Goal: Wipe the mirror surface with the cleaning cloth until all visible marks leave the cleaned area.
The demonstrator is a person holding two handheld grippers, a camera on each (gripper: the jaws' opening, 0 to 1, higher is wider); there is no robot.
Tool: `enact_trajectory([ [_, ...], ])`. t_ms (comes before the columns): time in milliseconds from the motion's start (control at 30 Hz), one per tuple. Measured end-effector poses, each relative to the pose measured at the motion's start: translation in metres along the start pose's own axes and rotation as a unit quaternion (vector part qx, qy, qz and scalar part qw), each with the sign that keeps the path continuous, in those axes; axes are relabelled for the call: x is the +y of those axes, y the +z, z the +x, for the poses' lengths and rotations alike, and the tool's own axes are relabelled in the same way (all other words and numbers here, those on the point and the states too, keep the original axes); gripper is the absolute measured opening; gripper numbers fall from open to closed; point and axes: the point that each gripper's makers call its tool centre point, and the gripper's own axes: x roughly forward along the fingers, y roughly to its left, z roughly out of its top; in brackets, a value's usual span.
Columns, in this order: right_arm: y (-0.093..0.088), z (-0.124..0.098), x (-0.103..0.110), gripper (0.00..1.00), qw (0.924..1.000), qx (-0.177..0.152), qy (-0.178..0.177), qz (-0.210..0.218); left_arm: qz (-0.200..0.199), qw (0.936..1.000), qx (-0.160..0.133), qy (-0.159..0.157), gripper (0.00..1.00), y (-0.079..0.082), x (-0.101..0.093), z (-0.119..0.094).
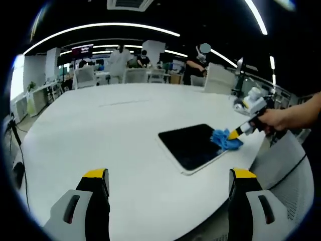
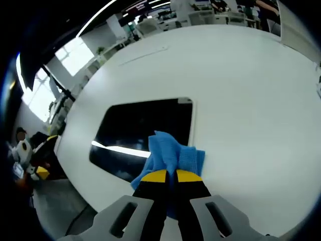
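The right claw (image 2: 166,175) is gripping the cleaning cloth (image 2: 170,155), its yellow-tipped jaws pinched tight on the bunched blue fabric, and is pressing it down at the near edge of the mirror (image 2: 135,135), which is lying flat on the tabletop (image 2: 241,90) directly ahead of and beneath that claw. The left claw (image 1: 168,181) is hanging wide and holding nothing, with the mirror lying ahead of it and off to its right, well apart from its jaws. In the left gripper view the right claw is seen working at the mirror's far corner with the cloth under its tips, a hand (image 1: 273,119) holding it. For the wipe to go well, the judgement is that the cloth should be kept flat under steady downward pressure and drawn in overlapping passes, since a bunched wad is likely to touch only a narrow strip. The mirror is a thin, dark, glossy rectangle with rounded corners and a pale border, reflecting a ceiling light as a bright streak; marks on it cannot be made out. The cloth is looking soft, creased and nubby. The tabletop is white, smooth, matte and rounded.
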Motion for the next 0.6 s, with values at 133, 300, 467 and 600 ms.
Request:
enact_trajectory([
  [133,0.0,0.0,0.001,0.0,1.0,-0.004,-0.005,-0.003,0.02,0.9997,0.011,0.005,0.99,-0.01,0.001,0.004],
  [300,0.0,0.0,0.001,0.0,1.0,-0.005,-0.003,0.001,0.043,0.9988,0.019,0.014,0.99,-0.012,0.003,0.002],
  [467,0.0,0.0,0.003,0.0,1.0,-0.007,-0.005,-0.003,0.039,0.9985,0.034,0.018,0.99,-0.018,0.007,0.004],
  [600,0.0,0.001,0.003,0.0,0.9999,-0.016,-0.006,0.001,0.042,0.9985,0.034,0.01,0.99,-0.019,0.004,0.004],
])
